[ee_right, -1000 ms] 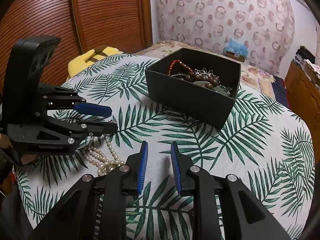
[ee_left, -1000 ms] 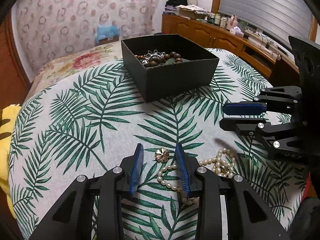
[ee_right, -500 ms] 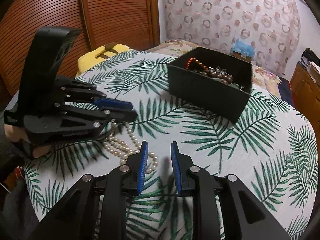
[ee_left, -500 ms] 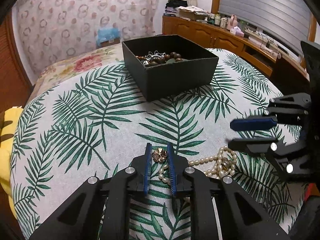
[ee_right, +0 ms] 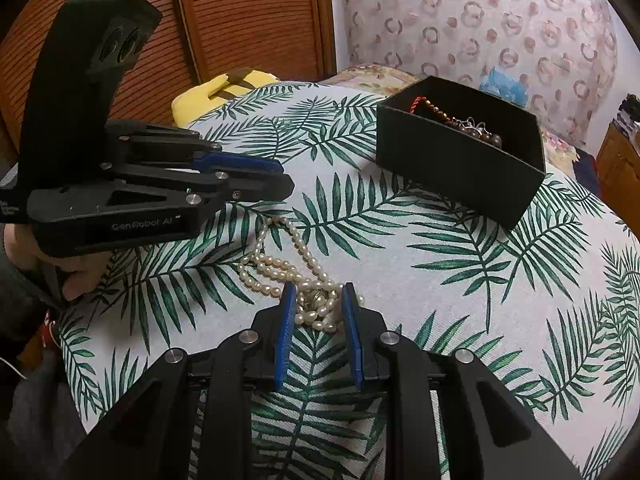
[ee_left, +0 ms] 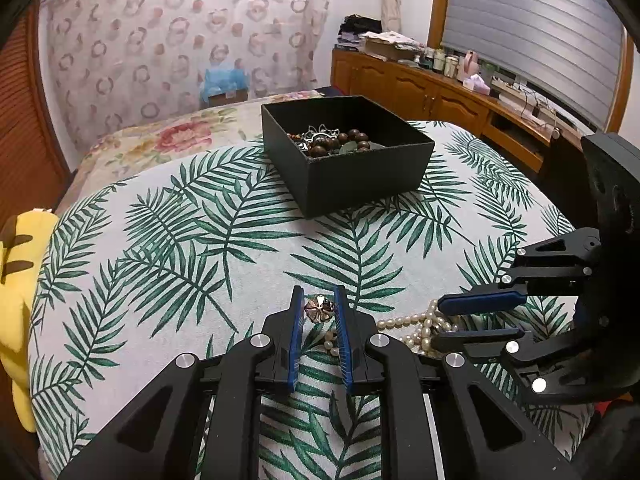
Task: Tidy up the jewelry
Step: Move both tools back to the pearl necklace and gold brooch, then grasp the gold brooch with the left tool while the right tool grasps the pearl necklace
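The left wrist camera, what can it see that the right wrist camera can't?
Only the left wrist view shows the little gold flower charm between the left gripper fingertips, plus the wooden cabinets and window blind. Only the right wrist view shows the slatted wooden doors and the pearls bunched between the right gripper fingertips. Both show the pearl necklace, the black box of jewelry and the leaf-print cloth.

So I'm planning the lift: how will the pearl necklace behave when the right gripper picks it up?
Likely floppy: the pearl necklace lies in loose heaped loops, so strands would dangle. Its round glossy beads may slip between the right gripper fingers. The trailing end near the left gripper could drag across the tablecloth.
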`<action>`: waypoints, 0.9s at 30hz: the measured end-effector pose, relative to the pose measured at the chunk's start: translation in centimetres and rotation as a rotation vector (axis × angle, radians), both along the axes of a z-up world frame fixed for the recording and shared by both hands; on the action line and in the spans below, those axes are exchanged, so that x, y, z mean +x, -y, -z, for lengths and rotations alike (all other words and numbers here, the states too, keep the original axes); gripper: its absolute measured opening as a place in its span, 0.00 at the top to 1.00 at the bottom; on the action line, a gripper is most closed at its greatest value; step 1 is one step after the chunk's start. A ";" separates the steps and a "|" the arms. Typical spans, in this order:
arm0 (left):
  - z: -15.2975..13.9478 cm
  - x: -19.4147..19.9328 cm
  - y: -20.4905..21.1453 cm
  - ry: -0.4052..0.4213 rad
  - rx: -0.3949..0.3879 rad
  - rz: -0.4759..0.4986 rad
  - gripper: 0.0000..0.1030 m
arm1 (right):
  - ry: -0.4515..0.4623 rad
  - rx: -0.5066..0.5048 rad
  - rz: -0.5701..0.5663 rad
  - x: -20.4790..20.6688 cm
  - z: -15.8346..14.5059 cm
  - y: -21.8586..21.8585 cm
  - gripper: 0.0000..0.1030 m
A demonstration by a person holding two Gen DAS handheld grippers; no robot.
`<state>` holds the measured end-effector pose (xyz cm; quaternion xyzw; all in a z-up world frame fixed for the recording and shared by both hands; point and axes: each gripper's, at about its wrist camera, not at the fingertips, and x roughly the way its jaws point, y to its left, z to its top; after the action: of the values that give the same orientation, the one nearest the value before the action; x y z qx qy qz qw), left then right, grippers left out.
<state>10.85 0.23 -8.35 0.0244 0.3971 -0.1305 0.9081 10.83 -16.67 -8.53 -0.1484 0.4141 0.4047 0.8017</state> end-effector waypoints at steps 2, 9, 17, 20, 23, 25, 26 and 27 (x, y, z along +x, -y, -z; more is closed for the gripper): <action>0.0 -0.1 0.0 -0.001 -0.004 0.001 0.86 | 0.009 -0.011 0.004 0.0 0.0 -0.1 0.75; 0.1 -0.2 0.0 0.002 -0.006 0.000 0.86 | -0.031 0.012 -0.019 0.2 0.2 -0.5 0.92; -0.5 -0.4 -0.6 0.018 -0.011 -0.012 0.86 | 0.002 0.010 -0.012 0.3 -0.6 -0.3 0.95; -0.9 -0.4 -0.8 0.027 -0.012 -0.016 0.86 | 0.018 0.018 -0.002 0.6 -1.2 0.1 0.95; -1.1 -0.3 -0.8 0.034 -0.012 -0.017 0.86 | 0.039 0.024 0.008 1.0 -2.0 0.5 0.95; -1.2 -0.3 -0.7 0.037 -0.014 -0.017 0.86 | 0.053 0.028 0.011 1.1 -2.5 0.7 0.95; -1.3 -0.2 -0.7 0.038 -0.014 -0.017 0.86 | 0.060 0.029 0.013 1.2 -2.8 0.8 0.95; -1.3 -0.3 -0.7 0.039 -0.015 -0.017 0.86 | 0.067 0.032 0.014 1.3 -3.1 0.9 0.95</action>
<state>10.59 0.91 -7.02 0.0167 0.3783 -0.1255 0.9170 12.09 -17.56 -5.40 -0.1460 0.3815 0.4003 0.8203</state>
